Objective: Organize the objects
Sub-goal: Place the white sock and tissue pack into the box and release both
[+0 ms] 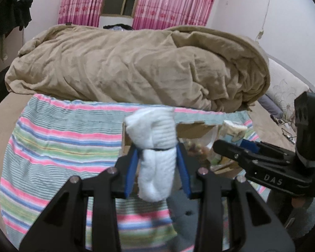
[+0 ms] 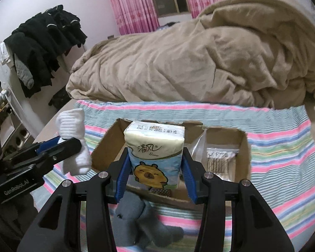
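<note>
My left gripper (image 1: pixel 157 150) is shut on a rolled pair of white socks (image 1: pixel 155 163), held above the striped cloth (image 1: pixel 58 147). The same socks (image 2: pixel 73 138) and left gripper (image 2: pixel 71 142) show at the left of the right wrist view. My right gripper (image 2: pixel 155 153) is shut on a tissue pack (image 2: pixel 155 153) printed with a cartoon bear, held upright over an open cardboard box (image 2: pixel 246 153). In the left wrist view the right gripper (image 1: pixel 226 145) carries that tissue pack (image 1: pixel 233 129) over the box (image 1: pixel 191 129). A clear bag of sticks (image 2: pixel 220 161) lies inside the box.
A grey sock (image 2: pixel 136 226) lies on the striped cloth in front of the box. A bunched tan blanket (image 1: pixel 136 65) fills the bed behind. Dark clothes (image 2: pixel 42 48) hang on a rack at the left. Pink curtains (image 1: pixel 170 2) cover the far wall.
</note>
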### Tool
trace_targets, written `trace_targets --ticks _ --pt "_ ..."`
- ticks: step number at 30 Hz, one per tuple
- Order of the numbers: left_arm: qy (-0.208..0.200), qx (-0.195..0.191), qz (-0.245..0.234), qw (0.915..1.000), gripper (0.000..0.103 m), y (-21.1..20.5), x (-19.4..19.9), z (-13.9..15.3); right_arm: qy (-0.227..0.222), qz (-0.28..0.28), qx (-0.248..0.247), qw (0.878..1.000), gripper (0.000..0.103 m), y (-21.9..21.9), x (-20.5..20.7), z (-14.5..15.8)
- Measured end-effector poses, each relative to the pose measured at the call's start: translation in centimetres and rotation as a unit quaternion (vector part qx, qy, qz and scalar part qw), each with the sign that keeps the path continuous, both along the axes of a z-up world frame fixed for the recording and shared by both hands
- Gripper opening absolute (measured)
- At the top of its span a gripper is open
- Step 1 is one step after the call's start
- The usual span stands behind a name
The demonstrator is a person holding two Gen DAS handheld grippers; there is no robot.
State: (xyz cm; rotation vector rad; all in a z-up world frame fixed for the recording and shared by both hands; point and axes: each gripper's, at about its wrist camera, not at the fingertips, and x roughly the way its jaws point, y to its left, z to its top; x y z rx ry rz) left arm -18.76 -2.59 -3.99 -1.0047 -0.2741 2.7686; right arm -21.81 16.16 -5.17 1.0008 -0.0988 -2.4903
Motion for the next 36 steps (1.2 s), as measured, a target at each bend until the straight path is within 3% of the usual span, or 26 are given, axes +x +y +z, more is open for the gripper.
trace_targets --ticks 5,12,14,16,20,34,36 --pt "-0.028 -0.005 -0.012 0.9995 0.037 0.2 -3.2 -2.9 -0.031 0.004 0.0 1.0 0.049 -0.5 -1.9 -2.3" --pt "-0.067 -0.021 -0.018 0.9974 0.041 0.7 -4.6 -5.1 -0.045 0.003 0.001 0.999 0.049 -1.1 -3.1 -3.9" --pt "-0.07 -0.023 -0.01 0.9972 0.044 0.5 -4.4 -5.1 -0.042 0.004 -0.005 0.999 0.062 -1.1 -3.2 -3.9" --pt "-0.07 -0.016 -0.013 0.9973 0.048 0.3 -4.2 -4.8 -0.036 0.002 -0.008 0.999 0.073 -1.1 -3.3 -3.6" --pt "-0.054 -0.018 -0.007 0.9984 0.064 0.1 -2.9 -3.3 -0.027 -0.006 -0.001 1.0 0.075 -1.2 -3.1 -2.7" --pt "-0.016 -0.007 0.007 0.9998 0.065 -1.0 4.2 1.9 0.009 -0.016 0.015 1.0 0.075 -0.2 2.1 1.7" --pt "-0.011 -0.008 0.011 0.9998 0.069 -1.1 5.5 2.6 0.014 -0.018 0.017 1.0 0.075 0.1 3.0 2.3"
